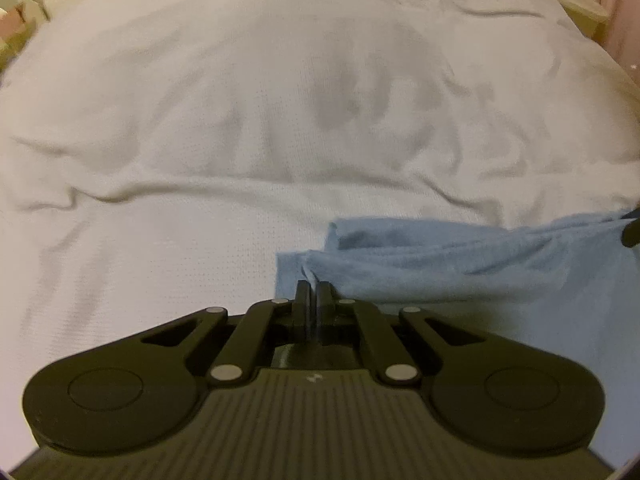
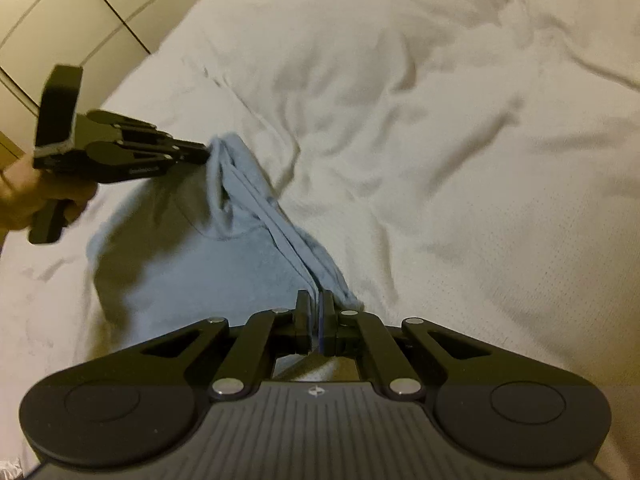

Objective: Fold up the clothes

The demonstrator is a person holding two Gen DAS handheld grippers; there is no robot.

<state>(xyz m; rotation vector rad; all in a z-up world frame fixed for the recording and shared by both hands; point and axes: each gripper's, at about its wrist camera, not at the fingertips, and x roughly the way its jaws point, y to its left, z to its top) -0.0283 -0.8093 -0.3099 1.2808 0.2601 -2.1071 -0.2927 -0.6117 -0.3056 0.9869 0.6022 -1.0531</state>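
White bedsheet (image 1: 200, 120) is covering the whole bed, wrinkled, filling most of both views. Tiled floor (image 2: 48, 12) is showing past the bed edge in the right wrist view.

Blue garment (image 2: 192, 264) is lying partly on the sheet, bunched, with its top edge being held up between the 2 grippers, folds running along that edge. In the left wrist view it is sitting at lower right, draping off toward the frame edge.

Left gripper (image 1: 314, 292) is sitting clamped together on 1 end of the garment edge, cloth pinched between the fingers. A hand (image 2: 24, 196) is holding its handle, seen from the right wrist camera.

Right gripper (image 2: 315, 304) is likewise pressed together on the other end of that edge, fabric trapped in the gap.

No containers in view.
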